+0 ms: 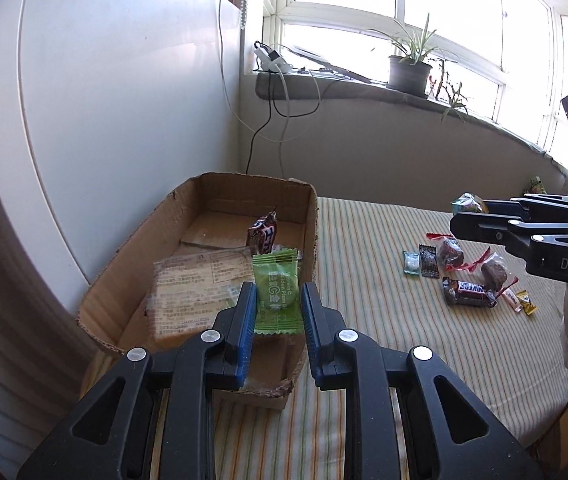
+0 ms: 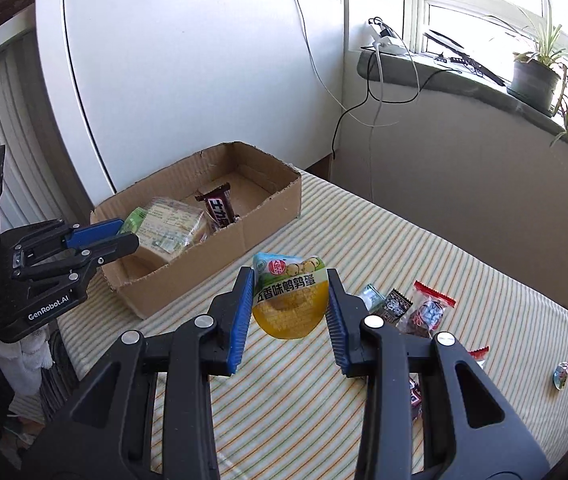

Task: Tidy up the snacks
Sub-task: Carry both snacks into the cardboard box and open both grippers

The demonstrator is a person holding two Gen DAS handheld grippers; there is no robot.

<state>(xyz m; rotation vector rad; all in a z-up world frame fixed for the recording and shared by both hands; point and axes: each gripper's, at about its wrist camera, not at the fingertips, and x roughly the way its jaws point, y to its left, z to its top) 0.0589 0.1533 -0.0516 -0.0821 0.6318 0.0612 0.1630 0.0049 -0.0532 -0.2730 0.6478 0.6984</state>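
Green plum-candy packet (image 1: 275, 294) clamped upright in the left gripper (image 1: 276, 312) above the cardboard box (image 2: 243, 224), yellow quail-egg pouch (image 2: 291, 300) pinched in the right gripper (image 2: 290, 308) over the striped tablecloth (image 2: 304, 400), box holding a clear wrapped cake (image 2: 171, 220) and a dark chocolate bar (image 2: 217, 208), 1 cluster of loose sweets (image 1: 468, 272) lying well apart on the cloth

Bright window (image 1: 400, 20), potted plant (image 1: 410, 68) on sill, white wall (image 2: 203, 60).

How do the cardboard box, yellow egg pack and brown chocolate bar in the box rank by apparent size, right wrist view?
1. cardboard box
2. yellow egg pack, shut in the right gripper; its nearness to the camera inflates it
3. brown chocolate bar
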